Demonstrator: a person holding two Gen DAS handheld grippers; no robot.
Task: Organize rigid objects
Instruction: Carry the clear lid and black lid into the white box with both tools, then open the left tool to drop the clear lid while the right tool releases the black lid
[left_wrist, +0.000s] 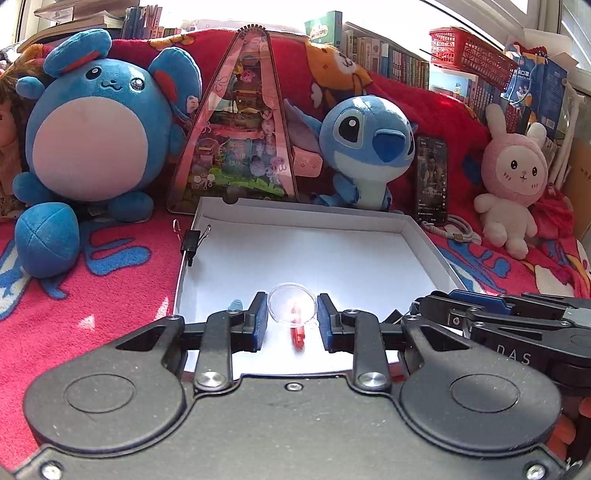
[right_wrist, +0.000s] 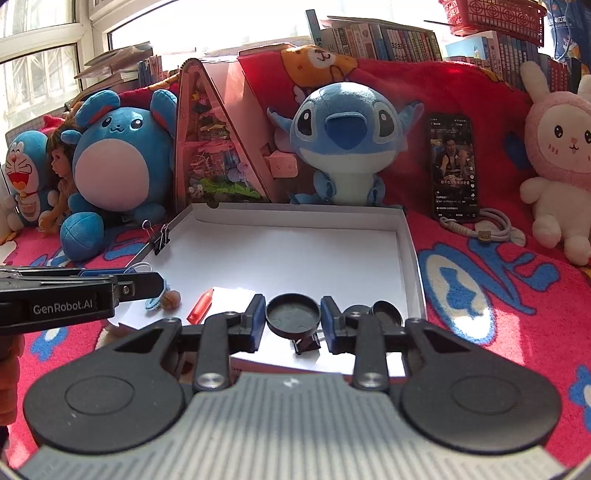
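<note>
**A:** Closest thing in the left wrist view was the left tool (left_wrist: 291, 320) itself, angled downward over the near edge of the white tray (left_wrist: 421, 230). Its blue pads had a clear round dish (left_wrist: 291, 308) pinched between them, jaws only a little apart. A small red piece (left_wrist: 297, 334) showed through and below the dish, but I couldn't tell if it was in the dish or lying on the tray floor.

**B:** Same story on the other side. The right tool (right_wrist: 293, 320) was tilted down the same way, jaws narrow, clamped on a black round lid (right_wrist: 293, 314). Under it sat a black binder clip (right_wrist: 306, 345), and just to the right there was a smaller black round thing (right_wrist: 386, 310), both inside the tray (right_wrist: 408, 236).

**A:** Were the two tools near each other?

**B:** Yeah, side by side. From the right wrist view the left one came in from the left edge, roughly level. Near its tip were an orange-red tube (right_wrist: 201, 308) and a little brown ball charm (right_wrist: 170, 300), at the tray's left side.

**A:** Another binder clip (left_wrist: 192, 242) was clipped on the tray's left wall. The tray sat on a red blanket (left_wrist: 110, 295), with a round blue plush (left_wrist: 96, 136), a big-eared blue plush (left_wrist: 365, 147), a phone (left_wrist: 431, 181) and a pink bunny (left_wrist: 511, 184) lined up behind.
</note>
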